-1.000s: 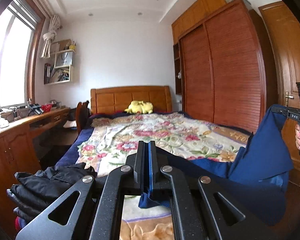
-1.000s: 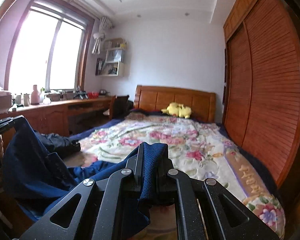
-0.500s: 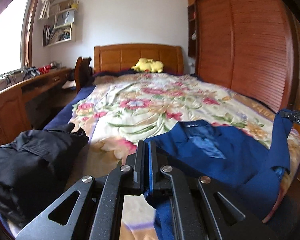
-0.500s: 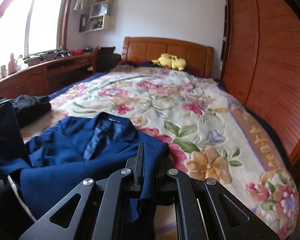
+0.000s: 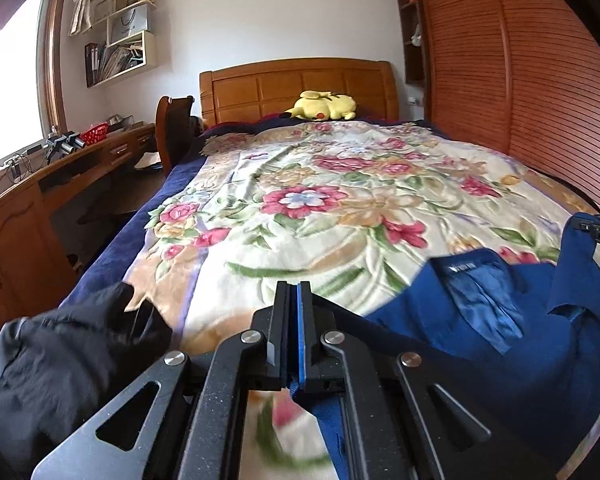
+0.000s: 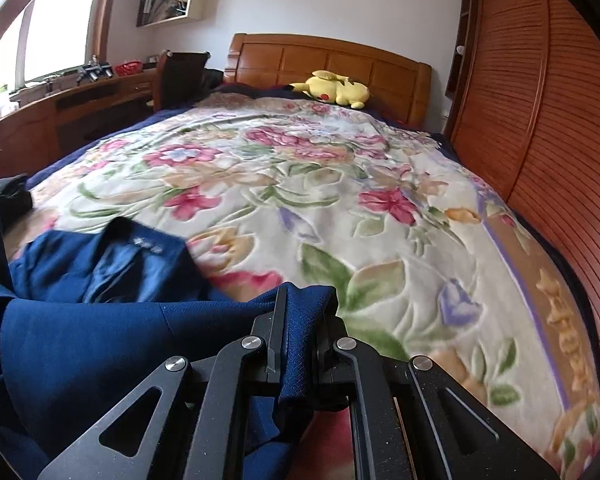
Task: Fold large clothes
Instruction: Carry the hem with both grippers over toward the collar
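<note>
The jacket (image 5: 480, 320) lies on the blanket (image 5: 320, 208) at the bed's near end, its collar toward the headboard (image 5: 300, 88). The left tongs (image 5: 293, 312) pinch its left edge, the right tongs (image 6: 300, 328) its right edge. A dark garment heap (image 5: 60, 360) sits left of the jacket, seemingly on the bed's corner. A plush toy (image 5: 324, 106) rests before the headboard. The bench (image 5: 60, 176) runs along the left, the wardrobe (image 5: 520, 80) along the right.

The matte black, speckled metal left gripper (image 5: 293, 320) has triangular cut-outs and round silver screws. The matching black right gripper (image 6: 300, 332) looks alike. White lettering on it, perhaps "DAS", shows blurred.
</note>
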The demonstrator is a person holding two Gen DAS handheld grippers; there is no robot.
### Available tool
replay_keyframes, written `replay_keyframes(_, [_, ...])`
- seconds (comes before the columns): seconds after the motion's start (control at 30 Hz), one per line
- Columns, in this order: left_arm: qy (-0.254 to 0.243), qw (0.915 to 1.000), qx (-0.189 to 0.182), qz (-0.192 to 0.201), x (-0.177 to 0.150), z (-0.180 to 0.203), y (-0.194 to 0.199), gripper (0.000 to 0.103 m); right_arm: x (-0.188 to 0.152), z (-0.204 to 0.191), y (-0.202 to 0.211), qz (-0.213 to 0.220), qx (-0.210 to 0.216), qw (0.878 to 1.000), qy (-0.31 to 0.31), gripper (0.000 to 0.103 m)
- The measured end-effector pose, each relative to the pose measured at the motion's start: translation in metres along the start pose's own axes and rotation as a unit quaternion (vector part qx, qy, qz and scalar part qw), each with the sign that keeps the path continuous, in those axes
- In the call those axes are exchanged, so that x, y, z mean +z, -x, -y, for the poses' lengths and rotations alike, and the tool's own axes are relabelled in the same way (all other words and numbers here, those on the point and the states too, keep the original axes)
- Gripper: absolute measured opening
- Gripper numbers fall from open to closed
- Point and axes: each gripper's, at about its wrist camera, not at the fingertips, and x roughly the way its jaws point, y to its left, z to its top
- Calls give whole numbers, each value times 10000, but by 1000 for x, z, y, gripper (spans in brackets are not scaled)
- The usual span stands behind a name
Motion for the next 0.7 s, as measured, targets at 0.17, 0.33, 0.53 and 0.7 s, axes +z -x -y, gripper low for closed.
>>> replay_keyframes(0.17, [-53,9998,158,-60,23,2,-35,3,25,-3,-39,41,-252,9996,117,7])
replay_keyframes(0.33, [12,9996,236,-171,37,5,-66,3,44,-15,-74,-204,-528,9980,276,7])
replay_keyframes(0.53, [-335,9979,331,-445,26,13,-81,4,37,-16,-90,-602,-459,9971,87,8])
replay_keyframes(0.7, [-466,9970,46,-623,12,13,-66,36,39,-9,-73,-616,-392,9971,-228,24])
